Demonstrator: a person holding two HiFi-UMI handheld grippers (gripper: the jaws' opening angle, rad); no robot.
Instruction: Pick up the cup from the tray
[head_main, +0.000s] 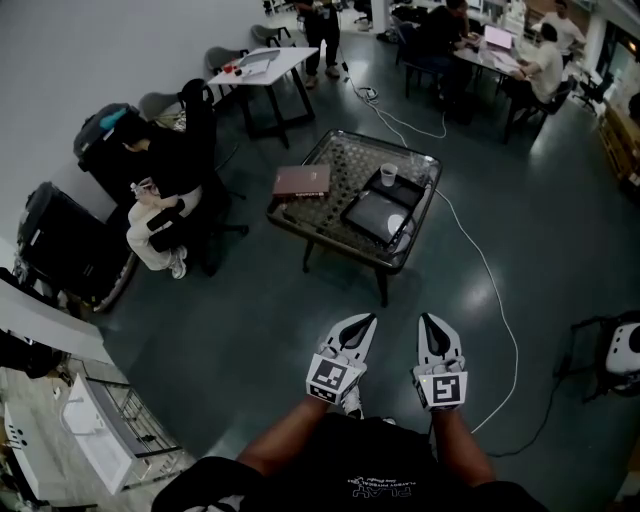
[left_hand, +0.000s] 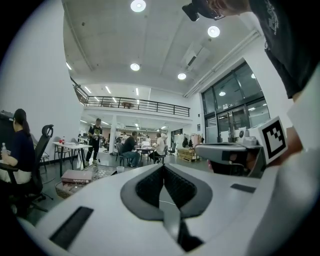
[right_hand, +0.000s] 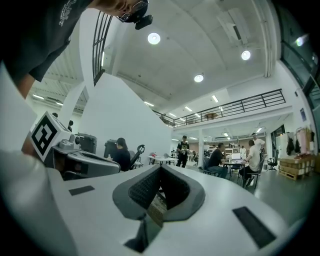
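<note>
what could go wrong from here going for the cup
The white cable runs along the floor from the table toward the person's right: a trip hazard on the walk over. The left gripper and right gripper are both shut; reaching the cup on the tray unopened could knock it over.

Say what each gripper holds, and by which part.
Nothing is held. The left gripper and right gripper are shut, empty; the cup stands on the tray.

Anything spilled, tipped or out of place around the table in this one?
Nothing stands out. The cup stands upright on its tray; only a white cable trails across the floor nearby.
</note>
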